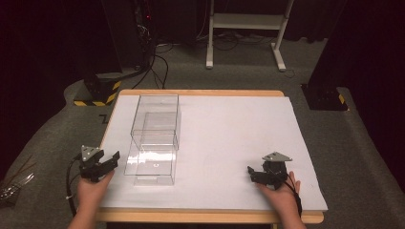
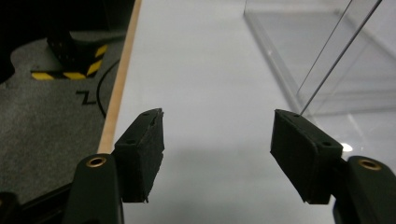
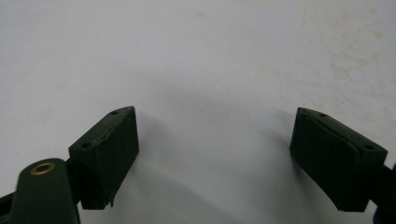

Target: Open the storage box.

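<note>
— What's on the table [image 1: 229,143] from where you stand?

— A white sheet covers the wooden top, and a clear plastic box [image 1: 154,138] sits on its left half. It looks like see-through boxes stacked or nested, one part raised toward the far edge and a lower part lying nearer the person. I can't tell how many pieces it is.

— And the person's hands?

— The left hand [image 1: 93,188] holds the left gripper [image 1: 102,162] at the near left corner of the sheet, just beside the box's near end but apart from it. Its jaws stand wide apart with nothing between them. In the left gripper view the gripper [image 2: 217,140] points along the sheet, the box wall [image 2: 327,60] is ahead and to the right, and the table's wooden edge [image 2: 122,79] runs along the left.

— The other side?

— The right hand [image 1: 282,193] holds the right gripper [image 1: 258,174] low over the near right part of the sheet, well apart from the box. The right gripper view shows that gripper [image 3: 215,140] with its jaws spread wide over bare white sheet [image 3: 210,60], holding nothing.

— Anything beyond the table?

— Grey carpet [image 1: 239,71], a white stand [image 1: 246,28] at the back, and a yellow-and-black striped base [image 1: 98,93] off the far left corner.
</note>
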`<state>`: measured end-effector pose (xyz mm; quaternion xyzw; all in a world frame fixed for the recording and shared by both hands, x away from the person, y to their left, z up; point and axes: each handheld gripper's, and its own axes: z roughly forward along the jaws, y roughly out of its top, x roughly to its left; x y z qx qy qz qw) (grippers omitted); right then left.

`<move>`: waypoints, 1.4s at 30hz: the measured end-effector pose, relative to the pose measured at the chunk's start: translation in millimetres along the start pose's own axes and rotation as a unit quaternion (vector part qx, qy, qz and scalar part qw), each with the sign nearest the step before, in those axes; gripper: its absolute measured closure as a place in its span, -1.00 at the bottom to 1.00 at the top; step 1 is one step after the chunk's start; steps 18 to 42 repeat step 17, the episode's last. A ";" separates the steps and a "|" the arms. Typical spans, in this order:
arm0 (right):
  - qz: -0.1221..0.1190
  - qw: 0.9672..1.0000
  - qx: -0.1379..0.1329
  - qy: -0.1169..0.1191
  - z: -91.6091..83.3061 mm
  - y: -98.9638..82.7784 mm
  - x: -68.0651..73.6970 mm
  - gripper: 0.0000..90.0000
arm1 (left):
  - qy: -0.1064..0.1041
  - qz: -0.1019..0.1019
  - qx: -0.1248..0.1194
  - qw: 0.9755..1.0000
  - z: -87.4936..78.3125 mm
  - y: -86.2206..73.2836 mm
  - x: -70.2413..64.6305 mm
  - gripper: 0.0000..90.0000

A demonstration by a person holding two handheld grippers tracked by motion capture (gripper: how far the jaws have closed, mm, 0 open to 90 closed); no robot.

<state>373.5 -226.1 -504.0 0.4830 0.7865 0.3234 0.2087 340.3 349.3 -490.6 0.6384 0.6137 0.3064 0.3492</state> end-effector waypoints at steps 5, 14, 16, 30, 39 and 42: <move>0.000 1.000 0.000 0.000 0.0 0.0 0.0 -0.66 | 0.005 0.014 0.043 0.999 12.5 -5.5 -2.4 -0.31; 0.000 1.000 0.000 -0.001 0.0 -0.1 0.2 -0.66 | 0.015 0.027 0.072 0.997 18.0 -6.2 -6.9 -0.32; 0.000 1.000 0.000 -0.001 0.0 -0.1 0.1 -0.66 | 0.014 0.028 0.071 0.997 18.0 -6.5 -6.7 -0.32; 0.000 1.000 0.000 -0.001 0.0 -0.1 0.2 -0.66 | 0.013 0.028 0.071 0.997 17.9 -6.4 -6.5 -0.32; 0.000 1.000 0.000 -0.001 0.0 -0.1 0.2 -0.66 | 0.013 0.028 0.071 0.997 17.9 -6.4 -6.5 -0.32; 0.000 1.000 0.000 -0.001 0.0 -0.1 0.2 -0.66 | 0.013 0.028 0.071 0.997 17.9 -6.4 -6.5 -0.32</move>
